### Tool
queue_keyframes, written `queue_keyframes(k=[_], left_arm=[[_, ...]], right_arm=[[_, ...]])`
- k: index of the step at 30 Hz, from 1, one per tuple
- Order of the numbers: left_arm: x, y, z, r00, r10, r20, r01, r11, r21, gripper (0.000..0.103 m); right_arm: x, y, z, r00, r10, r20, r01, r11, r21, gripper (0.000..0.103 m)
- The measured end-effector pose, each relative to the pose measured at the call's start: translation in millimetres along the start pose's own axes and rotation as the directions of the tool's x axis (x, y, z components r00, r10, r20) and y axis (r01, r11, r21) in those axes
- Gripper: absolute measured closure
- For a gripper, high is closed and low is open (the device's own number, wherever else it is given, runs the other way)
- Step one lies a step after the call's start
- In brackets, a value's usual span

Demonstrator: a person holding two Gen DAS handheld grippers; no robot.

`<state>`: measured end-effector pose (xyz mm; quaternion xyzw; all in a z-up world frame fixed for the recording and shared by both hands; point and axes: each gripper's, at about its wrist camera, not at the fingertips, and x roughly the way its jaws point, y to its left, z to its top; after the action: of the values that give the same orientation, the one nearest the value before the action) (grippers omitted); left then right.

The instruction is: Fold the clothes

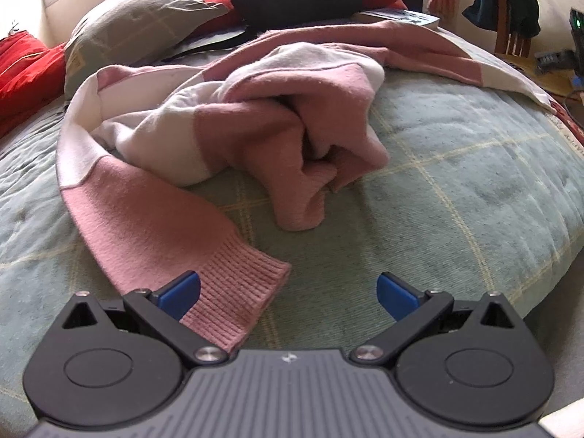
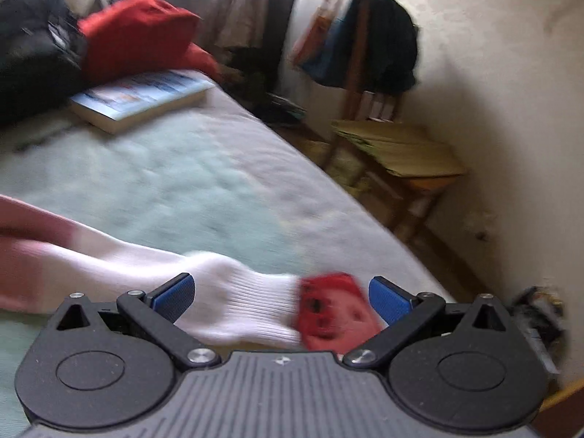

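We are still at the start of folding, with the pink-and-white sweater (image 1: 233,116) bunched on the bed (image 1: 456,168), our left gripper (image 1: 288,292) spread wide over one pink cuff (image 1: 237,292) and our right gripper (image 2: 281,295) spread wide over the white cuff (image 2: 248,303), so next we judge both fingers must close and pull the sleeves flat.

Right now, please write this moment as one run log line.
left gripper: open at pink cuff | right gripper: open at white cuff | sweater: crumpled on bed
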<state>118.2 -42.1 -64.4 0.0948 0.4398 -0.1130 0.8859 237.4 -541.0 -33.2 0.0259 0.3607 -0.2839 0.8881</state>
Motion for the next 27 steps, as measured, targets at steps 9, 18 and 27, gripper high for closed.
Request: queue_keyframes(k=[9,18,27], left_arm=[[1.7,6.0,5.0,1.0,0.009,0.007,-0.009,1.0,-0.011,0.001],[12.1,25.3,17.0,0.998,0.023,0.057,-0.02,0.998,-0.055,0.001],[30.1,38.2,20.8,0.998,0.029,0.047,-0.024,0.995,-0.094,0.001]], right_arm=[[5.4,100.8,25.1,0.915,0.396,-0.078,-0.394,0.918,0.037,0.0],[75.5,192.5,47.5,0.91,0.393,-0.131,-0.387,0.919,0.072,0.0],[93.6,191.7,58.6,0.916,0.39,-0.097,-0.383,0.92,0.082,0.0]])
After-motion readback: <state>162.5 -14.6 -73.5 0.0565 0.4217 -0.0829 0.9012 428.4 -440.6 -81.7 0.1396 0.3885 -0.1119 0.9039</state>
